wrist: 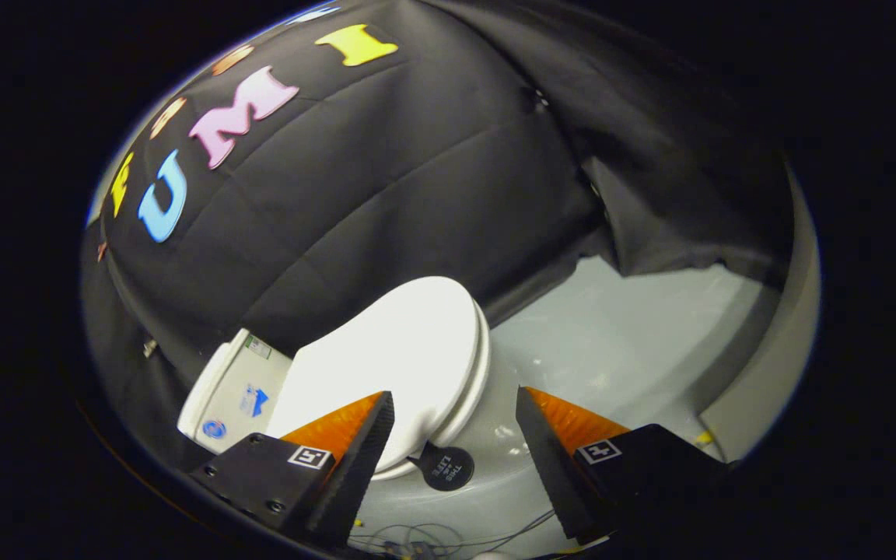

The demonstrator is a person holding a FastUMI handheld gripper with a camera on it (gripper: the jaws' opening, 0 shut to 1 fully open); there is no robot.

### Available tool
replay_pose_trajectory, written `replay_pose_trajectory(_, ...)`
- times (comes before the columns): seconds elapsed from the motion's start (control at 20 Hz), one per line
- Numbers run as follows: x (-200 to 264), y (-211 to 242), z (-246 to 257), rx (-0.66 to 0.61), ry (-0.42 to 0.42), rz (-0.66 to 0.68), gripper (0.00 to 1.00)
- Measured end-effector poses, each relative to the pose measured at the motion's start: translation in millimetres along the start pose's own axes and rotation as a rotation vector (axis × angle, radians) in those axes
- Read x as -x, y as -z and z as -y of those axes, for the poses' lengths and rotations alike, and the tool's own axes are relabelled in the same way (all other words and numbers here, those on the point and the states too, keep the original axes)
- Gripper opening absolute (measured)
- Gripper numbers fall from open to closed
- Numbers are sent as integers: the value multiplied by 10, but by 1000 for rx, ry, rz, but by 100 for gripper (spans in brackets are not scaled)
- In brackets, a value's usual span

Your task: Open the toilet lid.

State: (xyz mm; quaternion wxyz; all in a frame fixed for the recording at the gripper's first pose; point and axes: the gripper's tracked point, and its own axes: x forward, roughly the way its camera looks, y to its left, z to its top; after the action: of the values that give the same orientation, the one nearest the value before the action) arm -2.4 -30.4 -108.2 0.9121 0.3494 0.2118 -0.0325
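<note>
A white toilet stands ahead of my fingers, its lid (405, 350) lying shut on the seat. A round black tab (446, 467) sticks out from under the lid's front rim, just ahead of the gap between my fingers. My gripper (456, 404) is open, with nothing between its fingers. The left finger (355, 447) overlaps the lid's near edge in the view; whether it touches I cannot tell. The right finger (553, 443) stands beside the bowl (495, 455), apart from the lid. The white tank (234, 389) sits behind the lid.
The black cloth wall (355, 194) hangs close behind the toilet. A pale grey floor (627, 342) spreads out to the right of the bowl. Thin wires (432, 537) lie on the floor below the fingers. A grey curb (775, 365) borders the floor at the far right.
</note>
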Motion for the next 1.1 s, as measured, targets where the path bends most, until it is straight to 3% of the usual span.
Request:
replay_pose_trajectory(0.25, 54, 302, 2, -261, -60, -150, 96)
replay_pose_trajectory(0.3, 43, 369, -6, -324, -76, -180, 79)
replay_pose_trajectory(0.45, 48, 449, -25, -443, -103, -235, 76)
replay_pose_trajectory(0.6, 54, 437, -40, -480, -123, -244, 76)
replay_pose_trajectory(0.7, 36, 493, 11, -498, -106, -263, 54)
replay_pose_trajectory(1.05, 2, 543, 26, -537, -129, -287, 54)
replay_pose_trajectory(1.1, -40, 565, 36, -547, -126, -281, 43)
